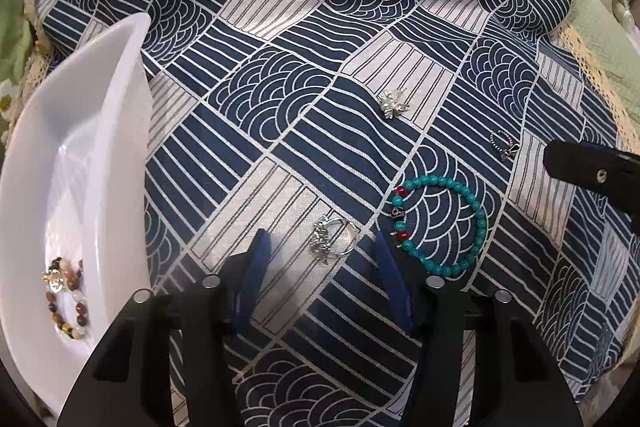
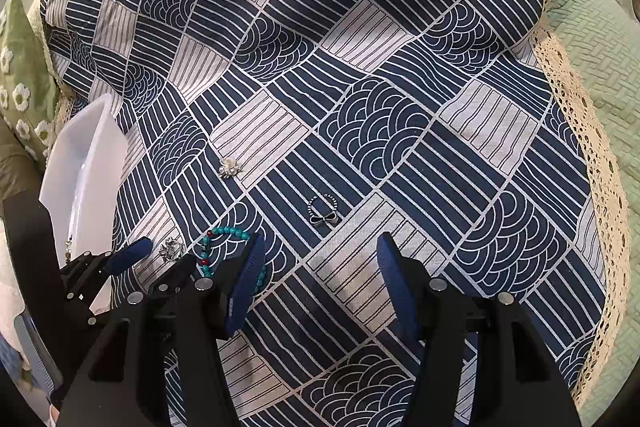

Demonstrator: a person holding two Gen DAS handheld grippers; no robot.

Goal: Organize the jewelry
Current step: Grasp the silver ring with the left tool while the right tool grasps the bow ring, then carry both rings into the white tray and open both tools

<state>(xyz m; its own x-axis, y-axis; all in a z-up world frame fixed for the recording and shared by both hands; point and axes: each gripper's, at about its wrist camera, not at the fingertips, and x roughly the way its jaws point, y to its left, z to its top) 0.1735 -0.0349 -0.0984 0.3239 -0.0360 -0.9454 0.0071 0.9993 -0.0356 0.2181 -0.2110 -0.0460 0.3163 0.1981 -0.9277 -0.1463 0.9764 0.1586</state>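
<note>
Navy and white patterned cloth (image 1: 320, 27), with stripes and wave arcs, lace along the edge, spread over a green quilted cover (image 2: 592, 27). On the left, a white leaf-shaped dish (image 1: 80, 147), resting on the cloth; inside its near end, a bracelet of brown, cream and red beads (image 1: 68, 299) with a small silver charm.

Left gripper (image 1: 322, 247): black body, blue fingers spread apart, holding nothing, hovering low over the cloth. Between the two fingers, a silver ring (image 1: 332, 239) with a flower-like top, lying on a pale striped square. Just beside the right finger, a turquoise bead bracelet (image 1: 440, 223) with two red beads and one dark patterned bead, lying flat in a loop.

Right gripper (image 2: 320, 247): also released, fingers wide, nothing between them but cloth. Just ahead of it, a thin twisted ring with a small bow (image 2: 324, 213), dark silver. Farther off, a small silver cluster earring (image 1: 392, 103), alone on a pale square, well apart from the dish.
</note>
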